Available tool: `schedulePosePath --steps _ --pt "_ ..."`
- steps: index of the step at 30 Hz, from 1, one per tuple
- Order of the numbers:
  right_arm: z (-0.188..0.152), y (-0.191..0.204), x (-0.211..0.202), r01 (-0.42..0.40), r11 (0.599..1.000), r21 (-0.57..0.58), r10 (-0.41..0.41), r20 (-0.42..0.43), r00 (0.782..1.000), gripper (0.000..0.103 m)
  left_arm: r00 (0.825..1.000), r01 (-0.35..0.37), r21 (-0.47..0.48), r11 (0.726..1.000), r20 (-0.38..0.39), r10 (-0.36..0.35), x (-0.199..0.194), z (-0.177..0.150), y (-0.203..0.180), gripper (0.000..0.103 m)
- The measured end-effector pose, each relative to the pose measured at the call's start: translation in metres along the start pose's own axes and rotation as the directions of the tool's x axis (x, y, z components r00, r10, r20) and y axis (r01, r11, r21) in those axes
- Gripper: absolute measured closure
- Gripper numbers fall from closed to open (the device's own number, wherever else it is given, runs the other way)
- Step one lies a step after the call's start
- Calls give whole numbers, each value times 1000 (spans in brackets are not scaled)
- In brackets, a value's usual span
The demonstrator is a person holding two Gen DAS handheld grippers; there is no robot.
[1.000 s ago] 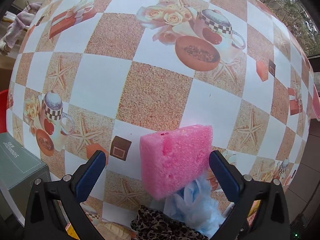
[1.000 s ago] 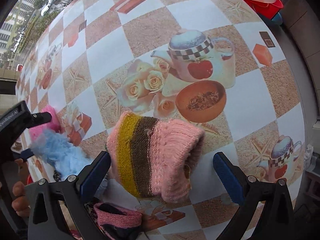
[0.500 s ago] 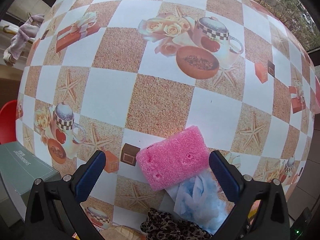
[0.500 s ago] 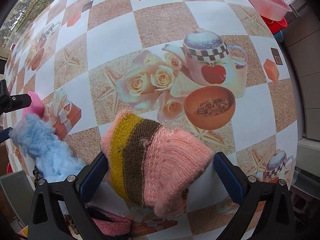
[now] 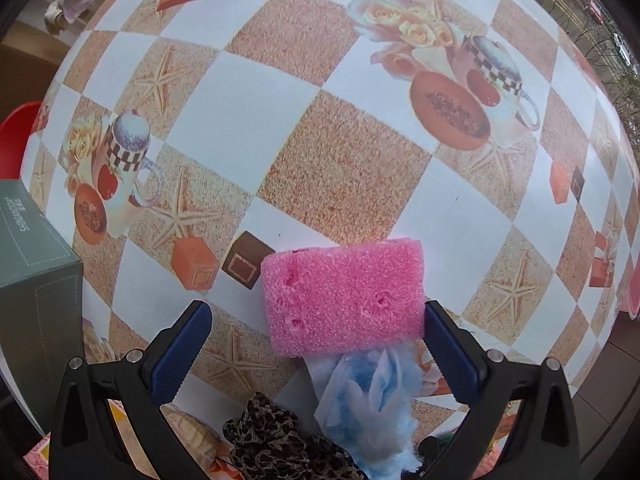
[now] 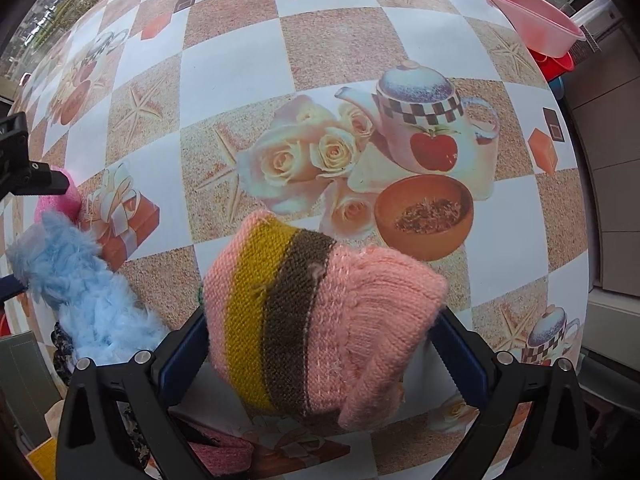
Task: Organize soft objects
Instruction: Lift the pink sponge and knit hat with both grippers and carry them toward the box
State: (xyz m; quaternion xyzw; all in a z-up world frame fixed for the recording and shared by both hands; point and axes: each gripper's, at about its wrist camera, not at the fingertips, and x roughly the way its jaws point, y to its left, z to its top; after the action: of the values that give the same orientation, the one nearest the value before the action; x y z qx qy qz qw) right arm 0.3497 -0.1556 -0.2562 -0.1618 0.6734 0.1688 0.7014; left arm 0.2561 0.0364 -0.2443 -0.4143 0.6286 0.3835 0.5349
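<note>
A pink sponge (image 5: 344, 296) lies flat on the patterned tablecloth (image 5: 224, 92), between the fingers of my left gripper (image 5: 316, 312). That gripper is open; the sponge's right edge is close to the right finger and the left finger stands well clear. A fluffy light-blue item (image 5: 372, 396) lies just behind the sponge. A knitted hat (image 6: 360, 312) in pink, yellow and brown stripes fills the gap of my right gripper (image 6: 320, 320), which is open wide with a finger at each side of the hat. In the right wrist view the blue fluff (image 6: 80, 292) and the sponge (image 6: 60, 204) sit far left.
A grey-green box (image 5: 32, 264) stands at the left table edge and a leopard-print cloth (image 5: 272, 440) lies near the blue item. A pink basin (image 6: 532, 12) sits at the far right corner. A pink knitted piece (image 6: 224, 448) lies under the right gripper.
The sponge went from tilted up to lying flat on the table. The right gripper has moved forward so its fingers flank the hat. Both grippers kept the same wide opening.
</note>
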Motion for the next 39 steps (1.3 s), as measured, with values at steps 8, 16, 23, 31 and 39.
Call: schedulePosePath --steps 8,16,23,31,39 --pt "-1 -8 -5 1 1000 -9 -1 12 1000 0 999 33 16 999 -41 -32 7 22 6 0" --pt "-5 -12 -18 -2 999 -33 3 37 999 32 999 32 186 982 -4 -32 -1 57 -29 27" --pt "-7 -27 -40 -92 996 6 91 50 995 49 995 70 242 968 57 -86 -40 59 -24 28" --pt "-15 -18 -79 -198 980 1 197 94 976 49 973 69 382 921 179 -147 -102 44 -14 28" --pt "-31 11 -113 -238 970 -51 242 121 963 49 952 55 470 881 242 -188 -135 -6 28 28"
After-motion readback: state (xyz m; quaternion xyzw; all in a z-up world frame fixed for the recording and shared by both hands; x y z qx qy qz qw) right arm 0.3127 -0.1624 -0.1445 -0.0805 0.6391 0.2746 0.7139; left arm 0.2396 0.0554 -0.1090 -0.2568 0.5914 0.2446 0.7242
